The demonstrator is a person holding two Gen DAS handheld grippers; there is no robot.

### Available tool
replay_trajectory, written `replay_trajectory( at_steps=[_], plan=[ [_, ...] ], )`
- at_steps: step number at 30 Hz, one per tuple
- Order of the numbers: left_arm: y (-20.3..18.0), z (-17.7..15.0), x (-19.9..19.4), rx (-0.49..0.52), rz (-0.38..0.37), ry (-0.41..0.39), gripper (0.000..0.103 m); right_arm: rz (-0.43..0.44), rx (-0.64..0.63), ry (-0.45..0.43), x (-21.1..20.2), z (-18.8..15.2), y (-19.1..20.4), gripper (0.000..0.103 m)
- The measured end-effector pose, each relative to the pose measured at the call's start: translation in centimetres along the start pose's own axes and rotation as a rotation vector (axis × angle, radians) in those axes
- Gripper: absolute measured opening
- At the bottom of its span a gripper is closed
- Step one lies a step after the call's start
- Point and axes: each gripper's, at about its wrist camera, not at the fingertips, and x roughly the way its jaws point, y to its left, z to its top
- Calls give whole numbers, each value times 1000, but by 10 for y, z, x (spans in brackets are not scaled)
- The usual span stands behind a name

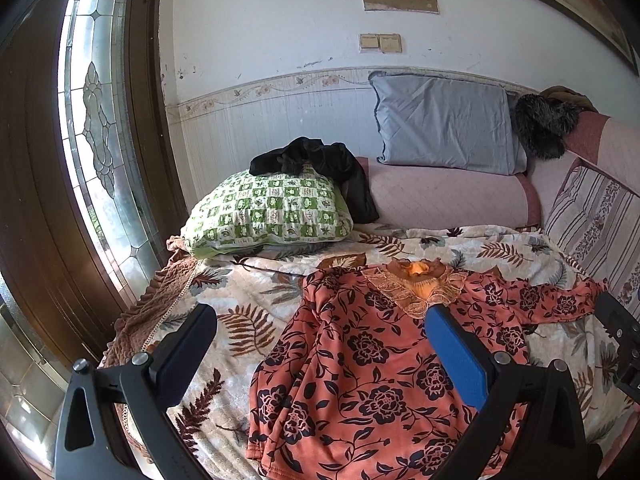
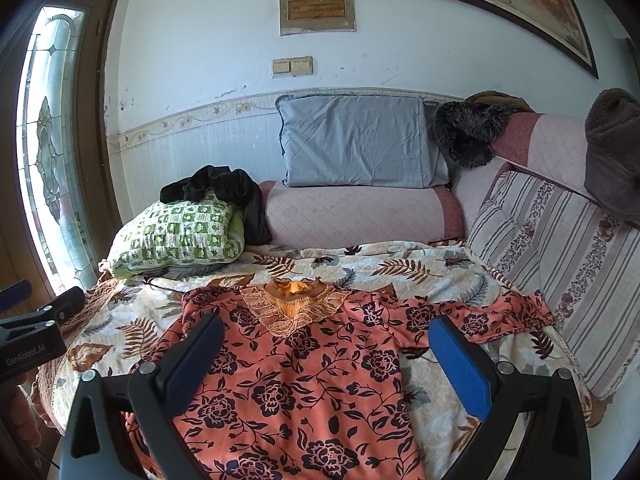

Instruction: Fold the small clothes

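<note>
A small orange blouse with dark flowers (image 1: 360,364) lies face up on the leaf-print bedspread (image 1: 248,284), lace collar at the far end. Its left sleeve is folded in over the body; its right sleeve (image 1: 560,300) stretches out sideways. My left gripper (image 1: 320,332) is open and empty, hovering over the blouse's left half. In the right wrist view the blouse (image 2: 296,376) fills the near middle and its sleeve (image 2: 500,316) reaches right. My right gripper (image 2: 326,340) is open and empty above the blouse's body. The left gripper (image 2: 32,320) shows at that view's left edge.
A green checked pillow (image 1: 264,212) with a black garment (image 1: 320,164) on it lies at the far left. A grey pillow (image 1: 444,124) rests on a pink bolster (image 1: 448,196). A striped cushion (image 2: 560,264) lines the right side. A glass door (image 1: 100,120) stands at the left.
</note>
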Motion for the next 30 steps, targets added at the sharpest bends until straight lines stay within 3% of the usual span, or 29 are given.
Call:
replay_trajectory(
  at_steps=[30],
  plan=[
    [1,-9,7,3,3,8,103,10,-26,24,11,-3,11,103]
  ],
)
